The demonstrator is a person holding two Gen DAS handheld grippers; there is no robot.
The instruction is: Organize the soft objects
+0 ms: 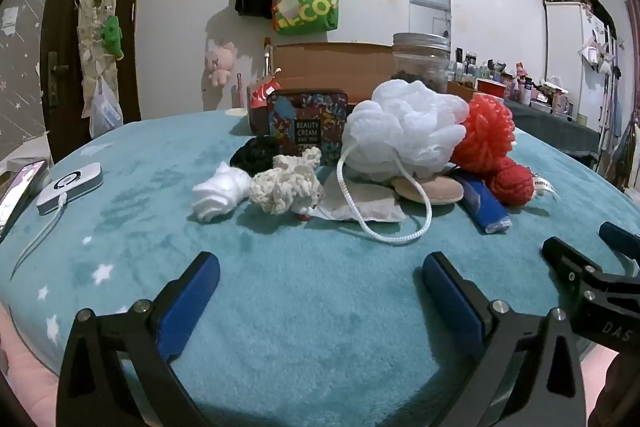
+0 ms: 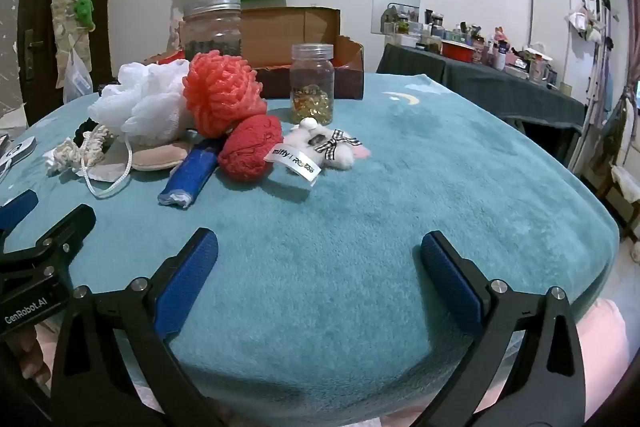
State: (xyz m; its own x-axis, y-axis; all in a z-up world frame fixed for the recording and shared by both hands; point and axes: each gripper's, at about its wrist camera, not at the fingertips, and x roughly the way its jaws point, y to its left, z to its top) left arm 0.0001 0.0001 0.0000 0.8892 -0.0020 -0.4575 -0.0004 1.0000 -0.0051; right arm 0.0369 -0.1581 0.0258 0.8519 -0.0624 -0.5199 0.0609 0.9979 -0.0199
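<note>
Teal blanket [image 2: 400,187] bears jars [image 2: 311,83] behind soft clutter; both grippers' fingers [image 1: 192,291] gape empty.

A teal fleece blanket [image 2: 400,187] with white stars covers the surface, perhaps a bed. On it lie a white mesh bath pouf [image 1: 404,131], an orange-red pouf [image 2: 222,93], a red yarn ball [image 2: 250,151], a rolled blue cloth [image 2: 192,177], cream crochet pieces [image 1: 286,183], a small plush rabbit [image 2: 324,145], a capsule jar [image 2: 312,85], a cardboard box [image 2: 304,47] and a floral pouch [image 1: 308,127].
</note>
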